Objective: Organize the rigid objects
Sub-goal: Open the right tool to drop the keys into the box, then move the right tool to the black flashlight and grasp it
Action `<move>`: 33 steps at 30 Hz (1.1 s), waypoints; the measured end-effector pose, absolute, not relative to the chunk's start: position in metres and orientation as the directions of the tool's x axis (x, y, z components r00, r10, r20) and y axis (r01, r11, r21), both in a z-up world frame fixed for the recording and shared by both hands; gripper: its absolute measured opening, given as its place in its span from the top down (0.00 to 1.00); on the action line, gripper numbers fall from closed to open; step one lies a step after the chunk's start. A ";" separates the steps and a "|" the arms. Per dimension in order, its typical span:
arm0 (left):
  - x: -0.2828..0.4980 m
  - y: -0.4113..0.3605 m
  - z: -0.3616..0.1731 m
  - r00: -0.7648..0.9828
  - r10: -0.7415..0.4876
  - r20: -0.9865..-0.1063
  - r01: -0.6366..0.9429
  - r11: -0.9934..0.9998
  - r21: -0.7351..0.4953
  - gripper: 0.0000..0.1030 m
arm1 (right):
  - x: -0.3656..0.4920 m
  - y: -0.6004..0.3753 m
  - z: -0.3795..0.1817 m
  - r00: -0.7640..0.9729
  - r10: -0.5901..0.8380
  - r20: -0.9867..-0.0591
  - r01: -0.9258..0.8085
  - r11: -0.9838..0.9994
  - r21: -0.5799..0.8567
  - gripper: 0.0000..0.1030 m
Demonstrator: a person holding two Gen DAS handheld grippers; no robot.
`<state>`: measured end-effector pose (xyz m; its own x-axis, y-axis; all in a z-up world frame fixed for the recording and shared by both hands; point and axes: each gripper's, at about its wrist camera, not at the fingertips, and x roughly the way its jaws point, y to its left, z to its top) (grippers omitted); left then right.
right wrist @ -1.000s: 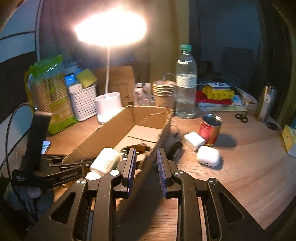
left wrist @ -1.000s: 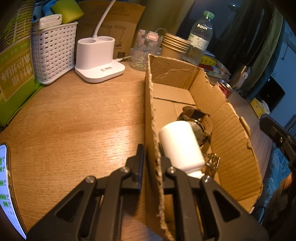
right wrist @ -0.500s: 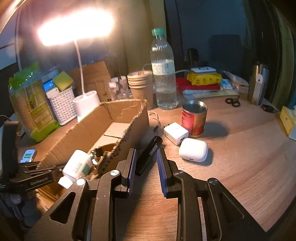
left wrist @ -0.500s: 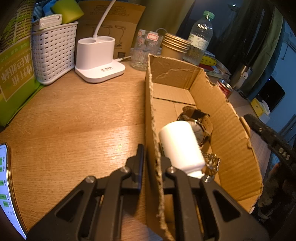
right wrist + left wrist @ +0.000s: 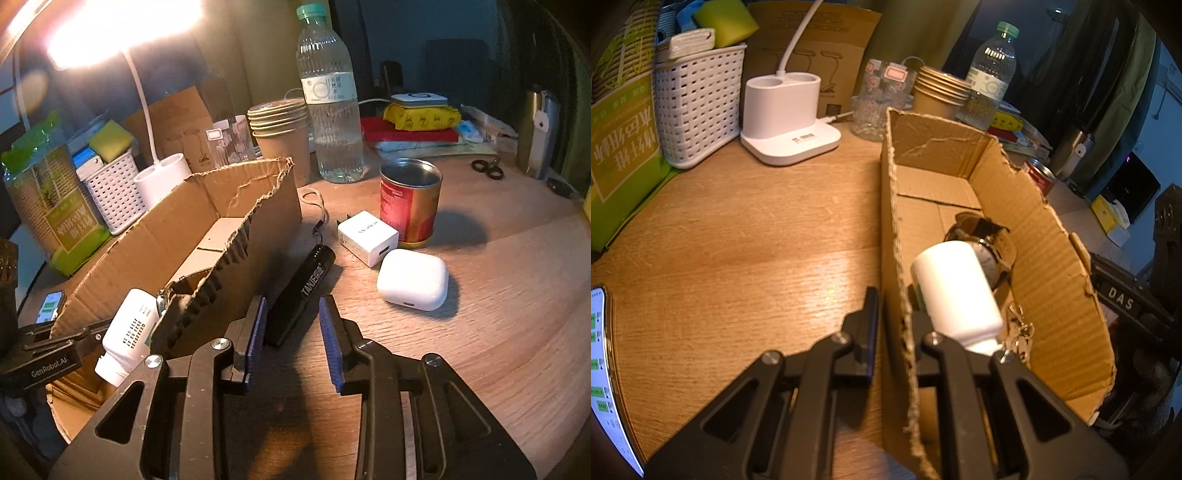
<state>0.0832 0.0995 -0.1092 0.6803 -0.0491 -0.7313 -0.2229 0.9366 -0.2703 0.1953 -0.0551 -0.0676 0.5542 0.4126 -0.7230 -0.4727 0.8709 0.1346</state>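
Observation:
My left gripper is shut on the near wall of the torn cardboard box, one finger inside and one outside. In the box lie a white bottle, a wristwatch and a small metal chain. My right gripper is open just right of the box, its fingers on either side of the near end of a black flashlight lying on the table. A white charger cube, a white earbud case and a red can sit beyond.
A water bottle, stacked paper cups, a glass, a white lamp base, a white basket and a green package line the back. A phone lies at the left edge. Scissors lie at far right.
My right gripper has moved forward and down beside the box, opened wider, and now straddles the flashlight's end. The left gripper has stayed clamped on the box wall.

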 end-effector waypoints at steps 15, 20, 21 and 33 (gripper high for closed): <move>0.083 0.099 -0.109 0.681 -0.049 -0.731 -0.223 0.936 -0.271 0.91 | 0.214 -0.046 -0.078 0.528 0.365 -0.767 -0.464 0.880 0.099 0.65; 0.084 0.100 -0.109 0.680 -0.047 -0.732 -0.225 0.936 -0.270 0.91 | 0.221 -0.044 -0.083 0.498 0.354 -0.791 -0.454 0.884 0.109 0.61; 0.084 0.100 -0.109 0.680 -0.047 -0.732 -0.225 0.936 -0.270 0.91 | 0.223 -0.044 -0.086 0.485 0.345 -0.804 -0.448 0.887 0.110 0.61; 0.084 0.100 -0.109 0.681 -0.048 -0.731 -0.225 0.936 -0.271 0.91 | 0.224 -0.042 -0.086 0.472 0.354 -0.807 -0.461 0.880 0.117 0.74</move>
<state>0.0839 0.1000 -0.1091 0.6808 -0.0479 -0.7309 -0.2248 0.9360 -0.2707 0.2235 -0.0419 -0.0864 0.4718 0.3544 -0.8073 -0.4606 0.8798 0.1170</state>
